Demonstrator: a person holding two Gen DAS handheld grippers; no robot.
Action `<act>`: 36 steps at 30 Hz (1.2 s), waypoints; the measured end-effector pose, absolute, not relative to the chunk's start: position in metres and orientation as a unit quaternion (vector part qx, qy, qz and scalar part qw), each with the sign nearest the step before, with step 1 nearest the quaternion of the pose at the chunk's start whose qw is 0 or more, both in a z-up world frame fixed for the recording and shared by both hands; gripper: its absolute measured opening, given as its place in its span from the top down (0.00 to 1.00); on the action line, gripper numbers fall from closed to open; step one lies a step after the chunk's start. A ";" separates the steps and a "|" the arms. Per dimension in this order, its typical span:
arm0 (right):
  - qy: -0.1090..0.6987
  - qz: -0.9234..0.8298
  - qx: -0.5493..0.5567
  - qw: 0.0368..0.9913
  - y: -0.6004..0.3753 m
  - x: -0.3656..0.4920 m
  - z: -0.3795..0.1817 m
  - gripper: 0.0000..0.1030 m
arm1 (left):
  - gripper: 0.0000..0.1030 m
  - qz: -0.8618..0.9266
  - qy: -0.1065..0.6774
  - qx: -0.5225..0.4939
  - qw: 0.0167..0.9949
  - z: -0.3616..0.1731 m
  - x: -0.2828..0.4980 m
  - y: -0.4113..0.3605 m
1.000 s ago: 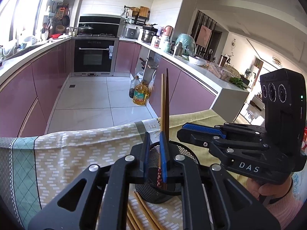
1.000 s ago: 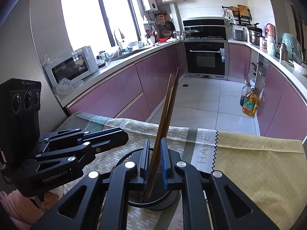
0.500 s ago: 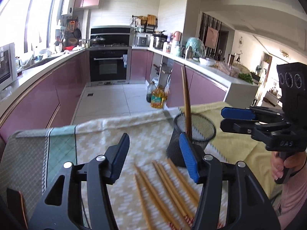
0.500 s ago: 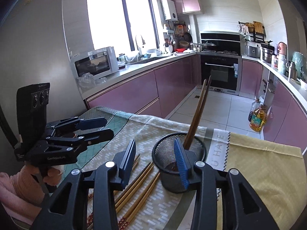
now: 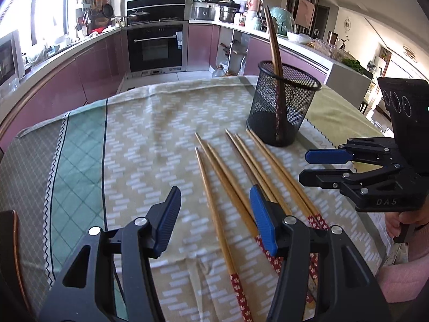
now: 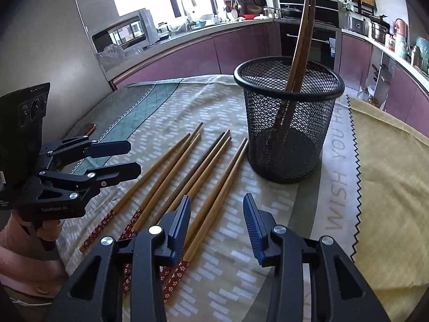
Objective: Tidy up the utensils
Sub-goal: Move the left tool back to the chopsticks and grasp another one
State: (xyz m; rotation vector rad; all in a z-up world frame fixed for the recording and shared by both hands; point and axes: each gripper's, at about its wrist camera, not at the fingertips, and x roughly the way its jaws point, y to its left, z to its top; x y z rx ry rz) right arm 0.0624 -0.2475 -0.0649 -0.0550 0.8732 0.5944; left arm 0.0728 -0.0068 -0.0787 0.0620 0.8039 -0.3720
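Observation:
A black mesh cup (image 5: 284, 102) (image 6: 288, 123) stands on the patterned cloth and holds two dark brown chopsticks (image 5: 274, 51) (image 6: 301, 43) leaning upright. Several light wooden chopsticks with red flowered ends (image 5: 225, 187) (image 6: 187, 171) lie loose on the cloth in front of the cup. My left gripper (image 5: 215, 221) is open and empty, low over the loose chopsticks; it also shows in the right wrist view (image 6: 128, 158). My right gripper (image 6: 217, 228) is open and empty, also low over the chopsticks near the cup; it shows in the left wrist view (image 5: 316, 167) too.
The cloth-covered table (image 5: 128, 139) has a green panel on the left and a yellow panel (image 6: 388, 161) on the right. A phone (image 6: 87, 128) lies near the table's far left edge. Kitchen cabinets and an oven (image 5: 155, 45) stand behind.
Both grippers were shut on the dark chopsticks over the cup. They have opened, left the chopsticks in the cup, and pulled back and down toward the loose chopsticks.

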 end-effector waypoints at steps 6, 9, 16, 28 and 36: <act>0.428 0.270 -0.031 0.862 -0.247 0.059 -0.077 0.63 | 0.54 -0.178 0.406 0.025 0.896 -0.089 0.069 -0.004; 0.431 0.262 -0.039 0.862 -0.245 0.061 -0.079 0.64 | 0.56 -0.178 0.418 0.021 0.891 -0.094 0.070 -0.002; 0.434 0.258 -0.042 0.862 -0.244 0.063 -0.082 0.65 | 0.61 -0.179 0.431 0.022 0.884 -0.101 0.071 -0.005; 0.427 0.253 -0.061 0.866 -0.222 0.071 -0.084 0.73 | 0.69 -0.168 0.434 0.030 0.885 -0.103 0.080 -0.011; 0.433 0.253 -0.018 0.865 -0.227 0.079 -0.087 0.92 | 0.90 -0.153 0.436 0.011 0.887 -0.105 0.088 -0.007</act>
